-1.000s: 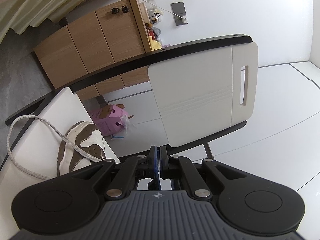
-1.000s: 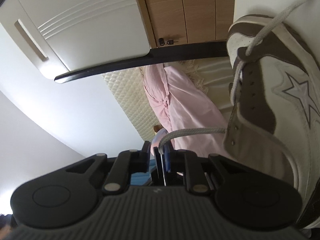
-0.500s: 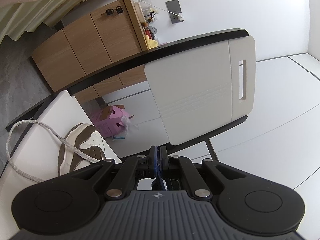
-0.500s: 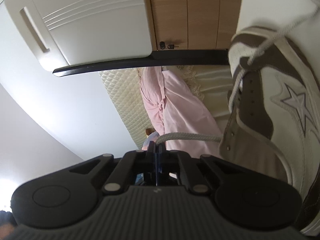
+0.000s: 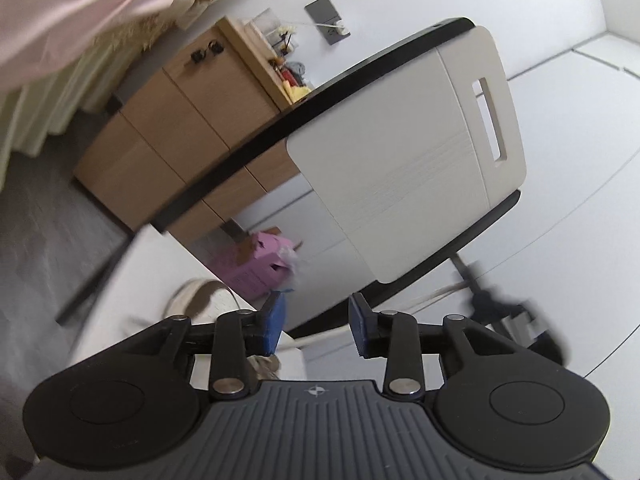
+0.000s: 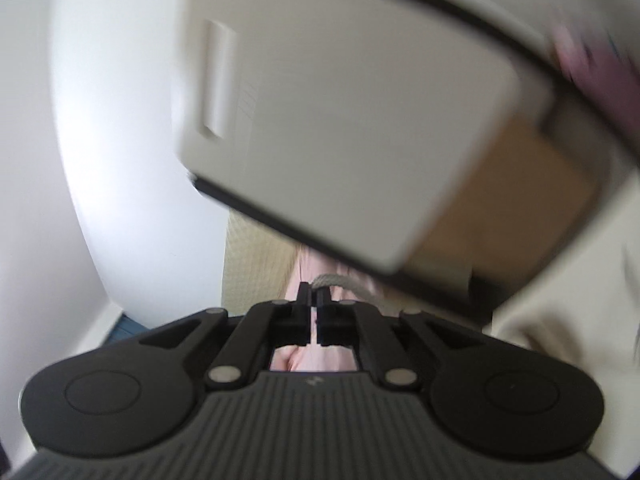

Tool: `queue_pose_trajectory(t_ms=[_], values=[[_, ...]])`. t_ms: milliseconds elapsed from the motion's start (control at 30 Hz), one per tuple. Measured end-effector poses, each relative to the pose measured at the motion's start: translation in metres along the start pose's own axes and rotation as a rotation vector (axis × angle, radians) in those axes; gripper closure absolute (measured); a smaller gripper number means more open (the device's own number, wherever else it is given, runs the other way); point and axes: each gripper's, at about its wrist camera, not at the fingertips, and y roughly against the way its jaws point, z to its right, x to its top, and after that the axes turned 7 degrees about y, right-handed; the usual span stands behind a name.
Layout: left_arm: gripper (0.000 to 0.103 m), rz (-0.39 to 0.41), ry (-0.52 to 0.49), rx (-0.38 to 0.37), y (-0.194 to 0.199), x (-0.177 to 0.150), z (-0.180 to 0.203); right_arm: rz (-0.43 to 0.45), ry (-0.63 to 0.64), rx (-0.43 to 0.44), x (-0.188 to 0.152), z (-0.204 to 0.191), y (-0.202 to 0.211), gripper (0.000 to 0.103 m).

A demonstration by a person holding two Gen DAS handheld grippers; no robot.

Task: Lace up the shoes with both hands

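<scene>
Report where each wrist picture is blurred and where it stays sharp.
Left wrist view: the left gripper, jaws apart, and the white board are crisp; the shoe and floor at left are smeared. Right wrist view: heavy motion blur over the board and wooden cabinet; only the right gripper, pinching the lace, stays fairly sharp.
</scene>
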Motion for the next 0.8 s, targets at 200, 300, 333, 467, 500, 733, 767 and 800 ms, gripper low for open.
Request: queue_pose_trajectory(t_ms=[200, 300, 333, 467, 500, 733, 767, 800], values=[[0.064, 0.013, -0.049, 0.037, 0.003, -0.002, 0.001, 0.189, 0.233, -0.036, 0.085, -0.075, 0.038, 0.1], [0.064, 0.002, -0.098, 0.061, 0.001, -0.006, 0.005, 0.271, 0.352, -0.078, 0.114, -0.105, 0.061, 0.1], [0.065, -0.008, -0.115, 0.064, 0.0, -0.007, 0.007, 0.293, 0.404, -0.105, 0.121, -0.114, 0.067, 0.1], [0.066, -0.032, -0.213, 0.075, -0.004, -0.015, 0.016, 0.365, 0.552, -0.223, 0.135, -0.136, 0.087, 0.1], [0.067, -0.038, -0.242, 0.079, -0.005, -0.018, 0.018, 0.379, 0.591, -0.262, 0.134, -0.137, 0.09, 0.1], [0.07, -0.096, -0.357, 0.103, -0.015, -0.033, 0.026, 0.429, 0.672, -0.438, 0.123, -0.118, 0.102, 0.1], [0.07, -0.1, -0.366, 0.103, -0.016, -0.034, 0.027, 0.417, 0.669, -0.453, 0.12, -0.111, 0.101, 0.1], [0.07, -0.101, -0.372, 0.105, -0.017, -0.035, 0.027, 0.404, 0.66, -0.456, 0.118, -0.105, 0.1, 0.1]])
